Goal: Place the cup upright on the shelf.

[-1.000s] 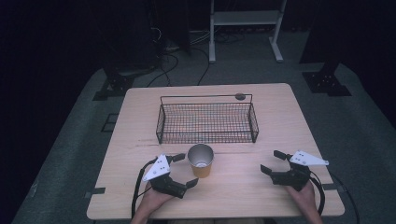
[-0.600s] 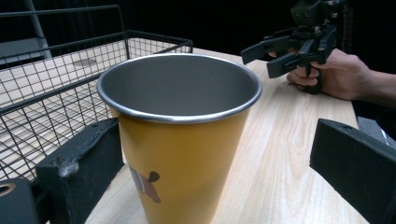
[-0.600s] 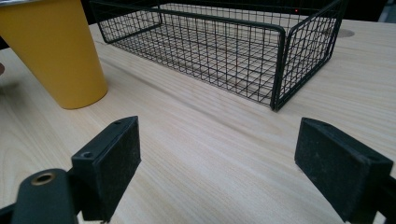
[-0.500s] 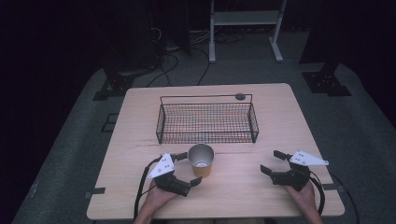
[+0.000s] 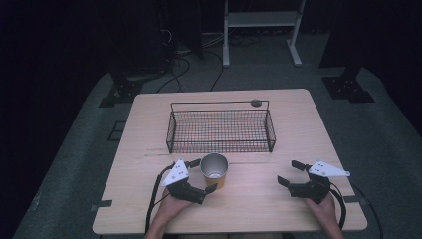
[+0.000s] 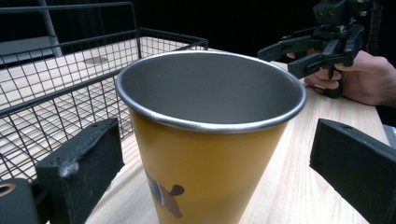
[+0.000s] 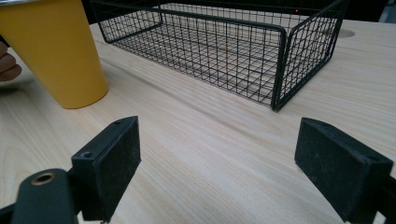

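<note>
Dark floor and black stands sit all around your wooden table [image 5: 149, 129]. Your left gripper [image 5: 201, 175] has its jaws spread wide, one on each side of the yellow cup [image 5: 214, 171]. In the left gripper view the cup [image 6: 210, 140] stands upright between those two black jaws, with a gap on both sides, so they are around it and not touching it. The cup is shiny metal inside and has a small dark picture low on its yellow side. It may have something at its bottom in the high view, but that spot is too small to tell.

Your right gripper [image 5: 292, 173] is well apart from the cup, on the cup's right side, and its jaws are spread wide too with nothing between them. In the right gripper view the jaws stand over bare wood, and the cup [image 7: 56, 51] is off at the far left.

Just behind the cup is the black wire basket [image 5: 221, 130]. The cup stands on the table near the basket's front wall, not inside it. A small round dark spot [image 5: 256, 103] lies on the table behind the basket, much farther from the cup.
</note>
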